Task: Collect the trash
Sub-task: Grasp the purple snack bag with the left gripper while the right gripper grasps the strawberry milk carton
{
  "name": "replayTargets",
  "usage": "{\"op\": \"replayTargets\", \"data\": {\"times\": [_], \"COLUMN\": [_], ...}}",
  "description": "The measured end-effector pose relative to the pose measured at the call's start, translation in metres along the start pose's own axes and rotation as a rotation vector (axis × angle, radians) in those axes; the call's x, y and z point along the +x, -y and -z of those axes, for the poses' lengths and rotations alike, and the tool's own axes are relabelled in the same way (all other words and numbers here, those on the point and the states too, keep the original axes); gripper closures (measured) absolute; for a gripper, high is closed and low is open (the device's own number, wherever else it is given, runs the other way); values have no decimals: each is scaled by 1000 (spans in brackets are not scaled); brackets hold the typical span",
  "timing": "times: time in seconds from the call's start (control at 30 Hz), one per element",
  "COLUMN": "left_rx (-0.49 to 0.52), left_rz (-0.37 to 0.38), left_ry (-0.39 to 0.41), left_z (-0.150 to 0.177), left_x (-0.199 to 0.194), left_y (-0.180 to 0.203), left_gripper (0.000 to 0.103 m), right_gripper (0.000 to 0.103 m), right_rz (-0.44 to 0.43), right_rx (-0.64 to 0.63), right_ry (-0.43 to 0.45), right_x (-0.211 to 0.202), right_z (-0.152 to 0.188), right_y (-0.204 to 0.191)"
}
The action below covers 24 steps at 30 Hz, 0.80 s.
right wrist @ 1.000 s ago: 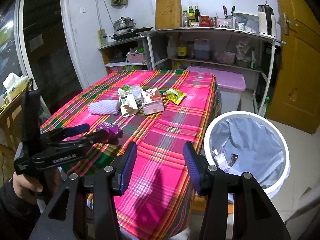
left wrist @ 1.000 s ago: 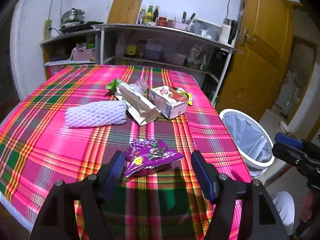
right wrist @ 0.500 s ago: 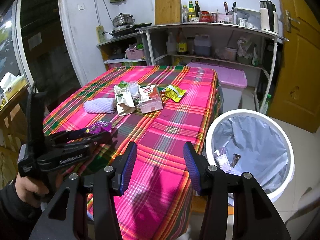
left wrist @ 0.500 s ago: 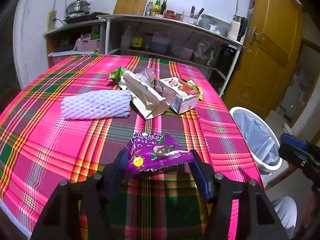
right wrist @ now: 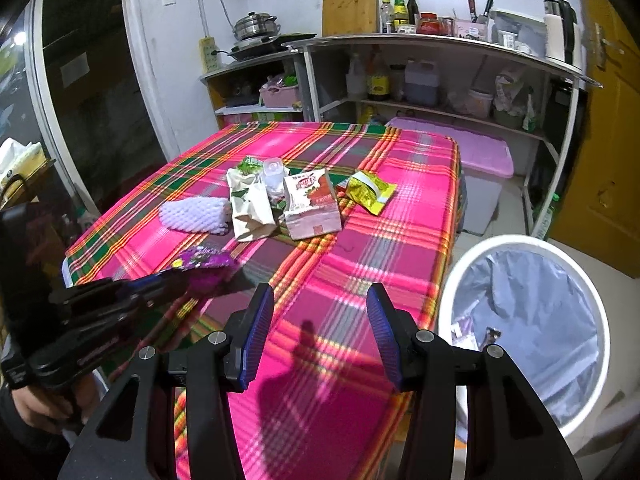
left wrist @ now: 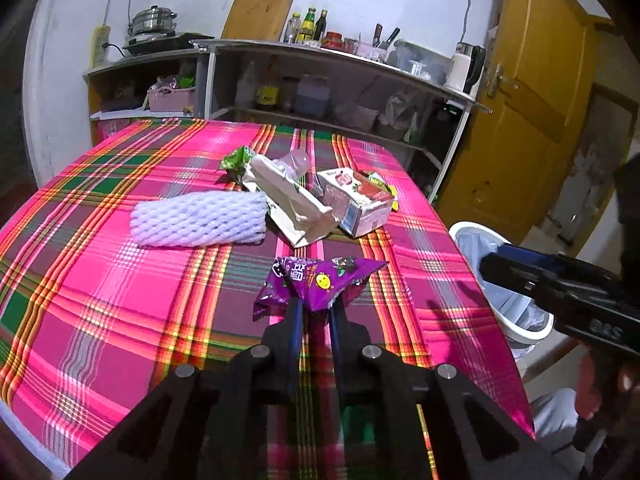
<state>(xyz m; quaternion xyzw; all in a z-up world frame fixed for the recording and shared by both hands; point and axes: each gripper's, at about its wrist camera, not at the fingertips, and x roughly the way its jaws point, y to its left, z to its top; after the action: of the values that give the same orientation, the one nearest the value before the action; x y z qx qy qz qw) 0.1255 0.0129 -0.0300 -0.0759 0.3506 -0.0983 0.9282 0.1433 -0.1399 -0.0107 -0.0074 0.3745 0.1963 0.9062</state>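
Now the left claw is clamped on a purple snack wrapper, its blue pads pinching the crumpled foil just above the plaid tabletop. At about twelve o'clock from the wrapper lies the remaining litter: a white foam fruit net, a torn cream paper bag, a pink-and-red carton and a green wrapper behind them (a clear plastic piece sits among these, too blurred to name). At three o'clock, off the tabletop's edge, stands a white trash bin lined with a pale blue bag.

The right claw hangs with its pads spread apart, holding nothing, over the near corner of the tabletop. From its view the bin sits at three o'clock, and a yellow-green wrapper lies at twelve o'clock beside the carton.
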Motion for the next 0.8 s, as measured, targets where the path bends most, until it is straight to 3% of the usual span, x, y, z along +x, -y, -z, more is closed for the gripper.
{"op": "replayTargets", "data": {"times": [0.2,0.3,0.33,0.8], "left_rx": [-22,-33,-36,-55], "left_rz": [9,8,7,4], "left_ry": [36,50,55,78], "left_z": [-5,-7,-8,-16], "left_x": [-10,-13,-13,-14], "left_y": [-9,-16,-18,-38], "left_gripper": [91,91,91,91], "right_gripper": [53,38,37,37], "right_rz": [-6,-13,-13,25], "right_rx": [-39,-68,-75,-131], "right_ry": [-23,-30,-31,-125], "right_x": [26,39,43,113], "right_z": [-21,-31,-33,-61], "right_y": [-4,-8,-9,-10]}}
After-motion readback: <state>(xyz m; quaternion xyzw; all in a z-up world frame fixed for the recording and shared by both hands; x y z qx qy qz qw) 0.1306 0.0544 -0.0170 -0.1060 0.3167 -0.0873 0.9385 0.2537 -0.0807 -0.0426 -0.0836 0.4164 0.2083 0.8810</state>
